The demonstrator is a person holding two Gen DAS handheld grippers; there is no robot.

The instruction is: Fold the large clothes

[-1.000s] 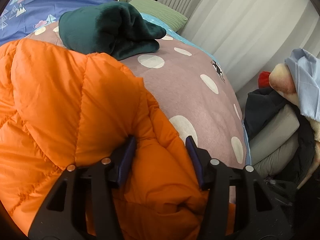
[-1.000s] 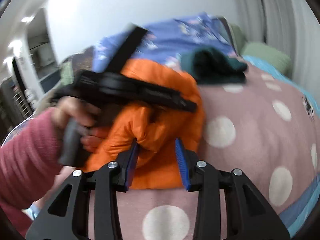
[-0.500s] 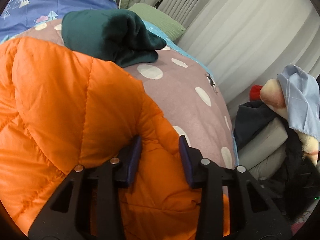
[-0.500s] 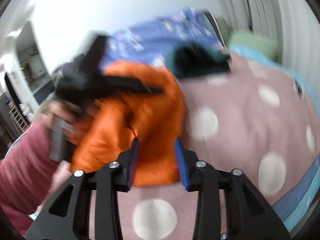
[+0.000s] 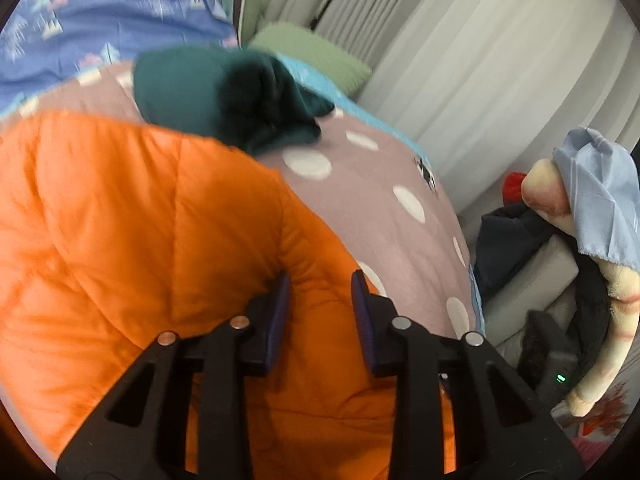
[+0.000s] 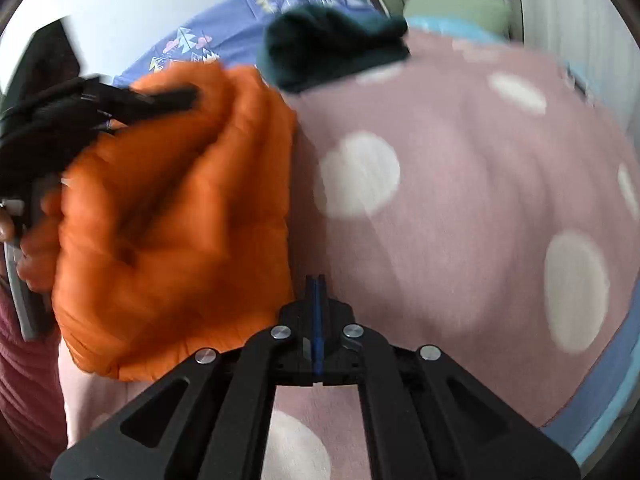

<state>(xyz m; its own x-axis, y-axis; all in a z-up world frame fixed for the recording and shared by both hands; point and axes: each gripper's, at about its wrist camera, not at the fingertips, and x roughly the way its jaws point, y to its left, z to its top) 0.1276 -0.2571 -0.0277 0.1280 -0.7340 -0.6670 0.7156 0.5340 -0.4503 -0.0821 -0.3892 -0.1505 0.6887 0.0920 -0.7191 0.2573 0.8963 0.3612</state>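
Left gripper [image 5: 320,288]: closing on a ridge of the orange jacket, narrow gap, fabric bulging between the two blue pads; whether the pads are pressing it yet cannot be told.
Right gripper [image 6: 316,292]: pinched fully together, blue pads meeting, nothing showing between them; tips hovering just right of the jacket's edge, over the bedspread.
Orange jacket [image 5: 140,240]: quilted and puffy, lying bunched on the bed; filling the space under and left of the left fingers, and lying left of the right fingers in the right wrist view.
Bedspread [image 6: 460,200]: pinkish with large white dots, stretching ahead and right of both pairs of fingers.
Dark green garment [image 5: 224,92]: lying rolled on the bedspread, beyond the jacket, well ahead of the left fingertips.
Blue patterned cover [image 5: 100,12]: lying far ahead and left of the fingers, behind the green garment.
Green pillow [image 5: 312,56]: sitting at the bed's far edge, ahead and right of the left fingers, beside the curtains [image 5: 480,60].
Pile of clothes [image 5: 560,240]: heaped off the bed, far right of the left fingers.
Sleeve [image 6: 24,380]: reddish knit, showing at the lower left of the right fingers.
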